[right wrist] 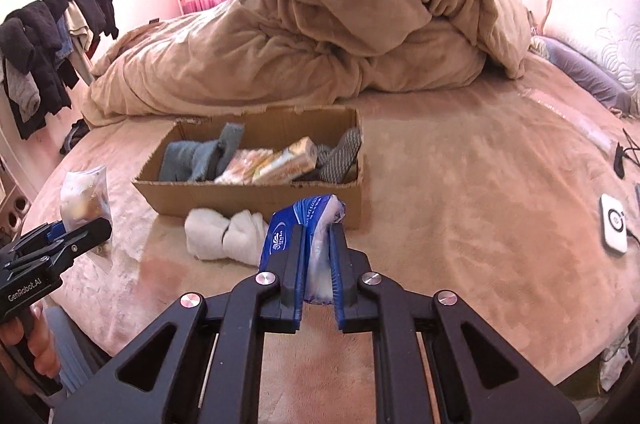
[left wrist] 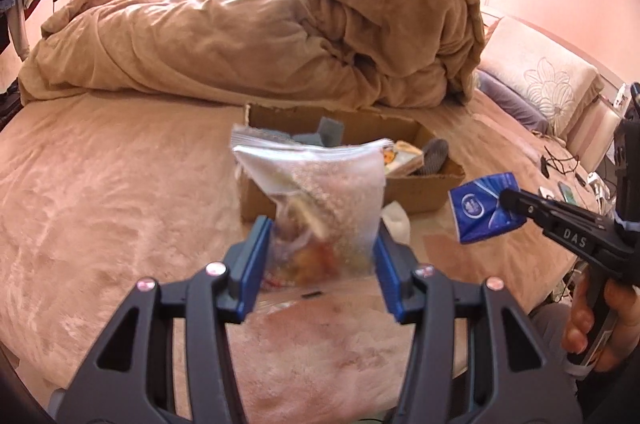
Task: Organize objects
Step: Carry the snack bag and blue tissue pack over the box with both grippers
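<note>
My left gripper (left wrist: 322,236) is shut on a clear plastic bag of snacks (left wrist: 320,200) and holds it upright above the bed, in front of the cardboard box (left wrist: 424,188). The bag also shows in the right wrist view (right wrist: 84,200). My right gripper (right wrist: 318,244) is shut on a blue tissue pack (right wrist: 296,224), held above the bed just before the box (right wrist: 256,196); the pack shows in the left wrist view (left wrist: 482,208) too. The box holds grey socks (right wrist: 200,152), snack packets (right wrist: 272,160) and a patterned sock (right wrist: 340,152). A white sock bundle (right wrist: 228,234) lies in front of it.
A heaped tan duvet (right wrist: 320,36) fills the back of the pink bed (right wrist: 480,164). Pillows (right wrist: 592,24) lie at right. A white device (right wrist: 614,224) and cables lie at the bed's right edge. Clothes hang on a rack (right wrist: 48,36) at left.
</note>
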A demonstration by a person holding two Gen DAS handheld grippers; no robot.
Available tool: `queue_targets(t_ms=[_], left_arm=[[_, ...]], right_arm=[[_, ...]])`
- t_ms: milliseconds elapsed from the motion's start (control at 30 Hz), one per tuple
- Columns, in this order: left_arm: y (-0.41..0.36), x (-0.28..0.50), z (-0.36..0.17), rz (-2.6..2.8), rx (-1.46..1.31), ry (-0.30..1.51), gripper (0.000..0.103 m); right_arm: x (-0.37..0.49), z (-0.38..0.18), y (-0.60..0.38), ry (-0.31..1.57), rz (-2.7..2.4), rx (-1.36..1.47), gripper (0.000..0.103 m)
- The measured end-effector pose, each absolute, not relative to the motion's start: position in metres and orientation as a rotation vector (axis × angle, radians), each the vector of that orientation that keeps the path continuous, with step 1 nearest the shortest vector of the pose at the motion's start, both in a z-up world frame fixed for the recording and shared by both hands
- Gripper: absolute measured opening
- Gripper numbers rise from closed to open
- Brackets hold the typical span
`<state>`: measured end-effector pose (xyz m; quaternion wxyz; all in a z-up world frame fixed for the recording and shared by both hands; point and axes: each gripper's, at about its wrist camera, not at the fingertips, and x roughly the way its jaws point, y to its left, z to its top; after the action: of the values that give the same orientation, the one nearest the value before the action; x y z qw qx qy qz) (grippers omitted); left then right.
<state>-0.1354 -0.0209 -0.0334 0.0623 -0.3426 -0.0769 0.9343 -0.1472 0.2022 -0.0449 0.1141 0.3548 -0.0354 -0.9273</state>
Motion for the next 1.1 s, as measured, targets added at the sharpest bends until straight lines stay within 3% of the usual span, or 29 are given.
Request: queue_targets(t_ms=[633, 1100], left_arm=[[-0.029, -0.17, 0.024, 2.849, -0.948, -0.273, 0.05], [-0.031, -0.223, -0.002, 2.825, -1.077, -0.274, 0.05]], right_arm=[[-0.168, 0.007, 0.208, -0.152, -2.738, 0.917, 0.012], [-0.214, 0.003, 0.208, -0.176, -2.743, 0.922, 0.012]])
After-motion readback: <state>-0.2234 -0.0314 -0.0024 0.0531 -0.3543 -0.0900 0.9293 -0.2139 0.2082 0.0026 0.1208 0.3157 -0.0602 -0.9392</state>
